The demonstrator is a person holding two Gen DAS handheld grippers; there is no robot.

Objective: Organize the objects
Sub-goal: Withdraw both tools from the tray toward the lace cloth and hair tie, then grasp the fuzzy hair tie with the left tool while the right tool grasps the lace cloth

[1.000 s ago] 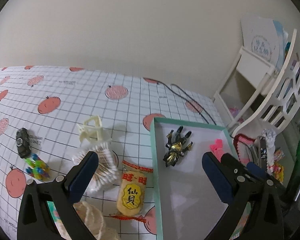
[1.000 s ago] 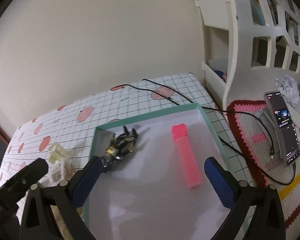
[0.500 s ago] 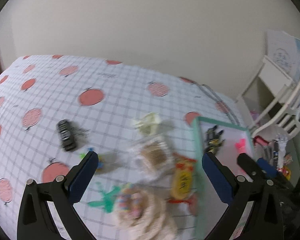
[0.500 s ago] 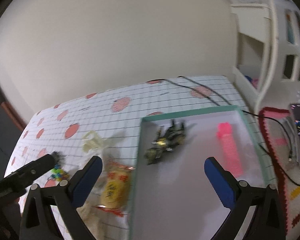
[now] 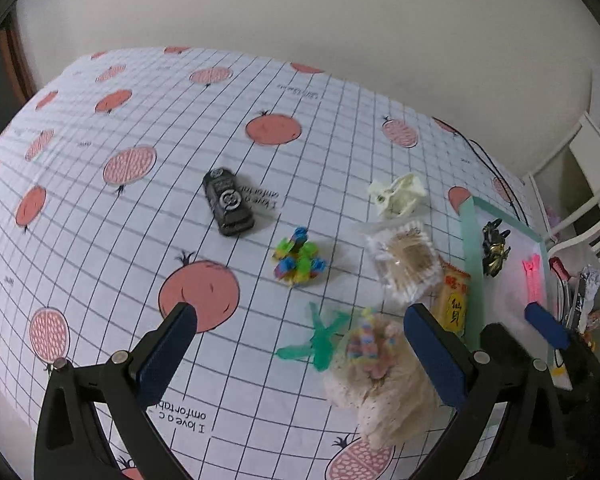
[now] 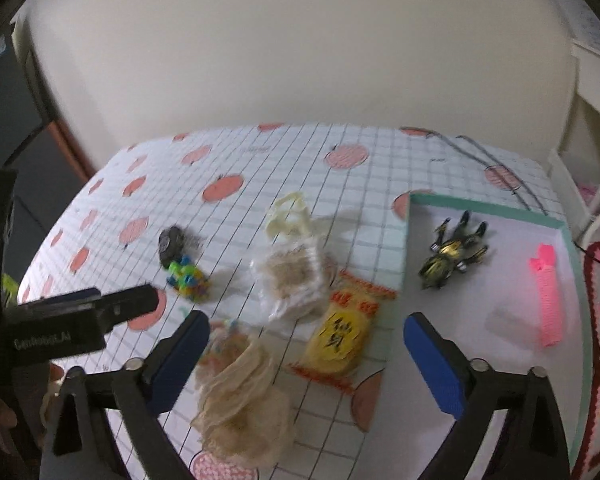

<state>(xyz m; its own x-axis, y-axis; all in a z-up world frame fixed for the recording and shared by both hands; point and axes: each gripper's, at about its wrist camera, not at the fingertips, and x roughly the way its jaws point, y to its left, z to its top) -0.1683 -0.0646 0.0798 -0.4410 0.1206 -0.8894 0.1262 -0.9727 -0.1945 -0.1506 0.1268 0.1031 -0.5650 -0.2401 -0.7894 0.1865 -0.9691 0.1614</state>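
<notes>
Both grippers hang above the bench (image 5: 340,92) with jaws spread wide and nothing between them; the left gripper (image 5: 300,344) is over the loose things, the right gripper (image 6: 306,354) nearer the tray (image 6: 480,205).

From left to right on the bench lie a black block (image 5: 229,202), a colourful toy (image 5: 298,258), a green clip (image 5: 320,338), a cream clip (image 5: 396,196), a clear packet (image 5: 406,260), a mesh bag (image 5: 380,384) and a yellow snack (image 5: 455,300). All of these wait outside the tray.

Inside the tray are a dark beetle toy (image 6: 452,256) and a pink comb (image 6: 548,296), so I judge the tray is the place for collecting.

The mesh bag is the closest to both grippers. The snack and packet touch each other and crowd the tray edge, which may hinder a clean grasp. A cable (image 6: 496,160) runs behind the tray.
</notes>
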